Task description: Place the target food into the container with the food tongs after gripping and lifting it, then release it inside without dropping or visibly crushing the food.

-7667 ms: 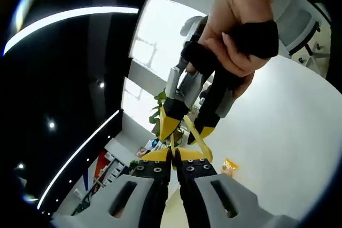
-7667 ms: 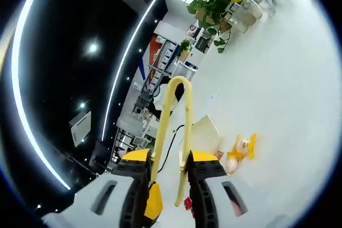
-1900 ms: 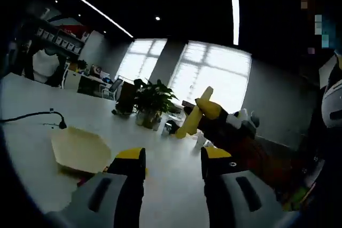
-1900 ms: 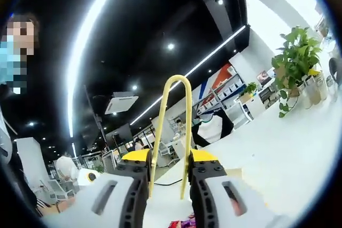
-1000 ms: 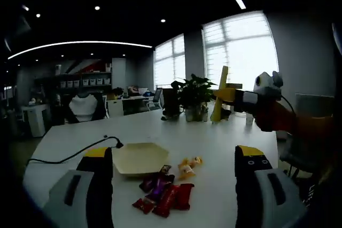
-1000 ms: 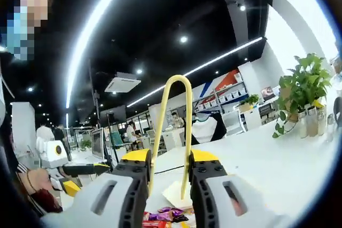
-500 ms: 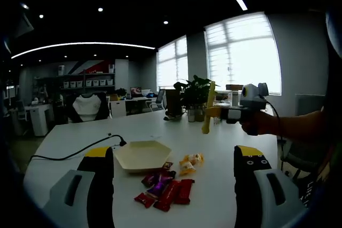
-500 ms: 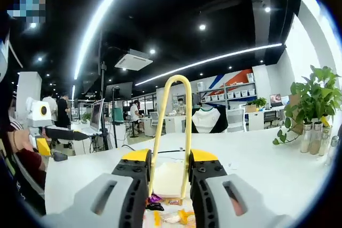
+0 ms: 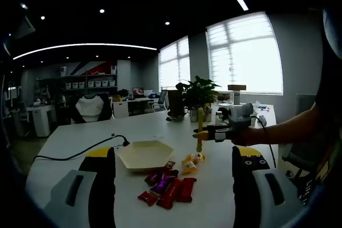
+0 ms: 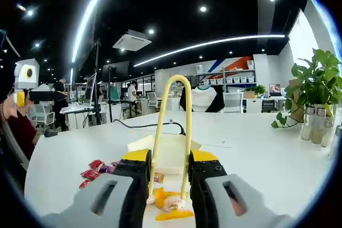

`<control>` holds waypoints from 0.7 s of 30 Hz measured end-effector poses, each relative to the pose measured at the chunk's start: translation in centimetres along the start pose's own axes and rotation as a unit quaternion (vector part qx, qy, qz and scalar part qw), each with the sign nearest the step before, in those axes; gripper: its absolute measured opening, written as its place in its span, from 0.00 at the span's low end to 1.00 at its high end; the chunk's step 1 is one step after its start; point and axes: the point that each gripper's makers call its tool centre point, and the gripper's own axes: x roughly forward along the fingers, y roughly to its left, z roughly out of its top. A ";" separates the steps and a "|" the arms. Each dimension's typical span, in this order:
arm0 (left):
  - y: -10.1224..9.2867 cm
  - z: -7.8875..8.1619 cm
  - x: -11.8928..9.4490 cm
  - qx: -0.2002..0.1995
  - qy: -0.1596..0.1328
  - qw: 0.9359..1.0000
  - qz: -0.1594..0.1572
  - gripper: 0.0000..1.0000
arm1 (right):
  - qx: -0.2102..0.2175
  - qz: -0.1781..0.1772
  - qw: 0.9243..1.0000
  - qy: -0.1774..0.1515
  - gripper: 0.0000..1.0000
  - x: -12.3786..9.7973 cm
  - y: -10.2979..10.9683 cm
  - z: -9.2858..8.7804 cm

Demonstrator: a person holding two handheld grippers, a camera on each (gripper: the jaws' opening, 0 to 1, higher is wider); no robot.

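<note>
In the left gripper view, the left gripper [image 9: 173, 166] has its jaws spread wide apart with nothing between them, and past them the pale hexagonal container [image 9: 144, 155] sits on the white table [image 9: 80, 142]. Taking that container as the landmark: a cluster of red and purple candy wrappers [image 9: 166, 185] lies just in front of it, and the yellow-wrapped food [image 9: 191, 162] lies beside its right corner, close but not inside. Above that food the right gripper [image 9: 206, 133] reaches in from the right, with the yellow food tongs [image 9: 199, 132] pointing tips-down just over the wrapped pieces. A black cable [image 9: 80, 150] trails off to the container's left. In the right gripper view, the right gripper [image 10: 166, 177] is clamped on the tongs [image 10: 172, 132], whose two arms run down to the yellow food [image 10: 170, 205] lying nearer the camera than the container [image 10: 165, 156]; whether the tips touch it I cannot tell. The food looks like small, crinkly yellow-and-white packets, light and slippery, bunched together. The likely trouble is a glancing pinch: smooth tips on crumpled film could let a piece slide out during the lift, or catch two at once; squeezing harder to compensate could flatten what is inside.
</note>
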 end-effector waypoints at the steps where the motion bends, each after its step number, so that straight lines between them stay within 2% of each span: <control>1: 0.0 -0.1 -0.1 0.003 0.003 1.000 0.000 0.97 | 0.000 0.001 1.000 0.001 0.24 0.1 0.0 -0.2; 3: 0.0 -0.3 -0.2 0.013 0.011 1.000 0.001 0.97 | -0.003 0.000 1.000 0.003 0.24 0.3 -0.1 -0.7; 8: 0.2 -0.1 -0.5 0.007 0.007 1.000 0.004 0.96 | -0.014 0.002 1.000 0.013 0.23 0.7 -0.2 -1.7; 11: 0.5 -0.2 -0.7 0.008 0.009 1.000 0.010 0.95 | -0.037 0.004 0.999 0.031 0.23 1.0 -0.3 -2.6; 15: 0.7 -0.3 -0.7 0.004 0.011 1.000 0.013 0.94 | -0.029 0.010 0.999 0.031 0.23 1.5 -0.1 -2.9; 21: 1.2 -0.2 -1.0 0.007 0.011 1.000 0.020 0.93 | -0.032 0.004 0.998 0.046 0.23 1.9 -0.5 -4.3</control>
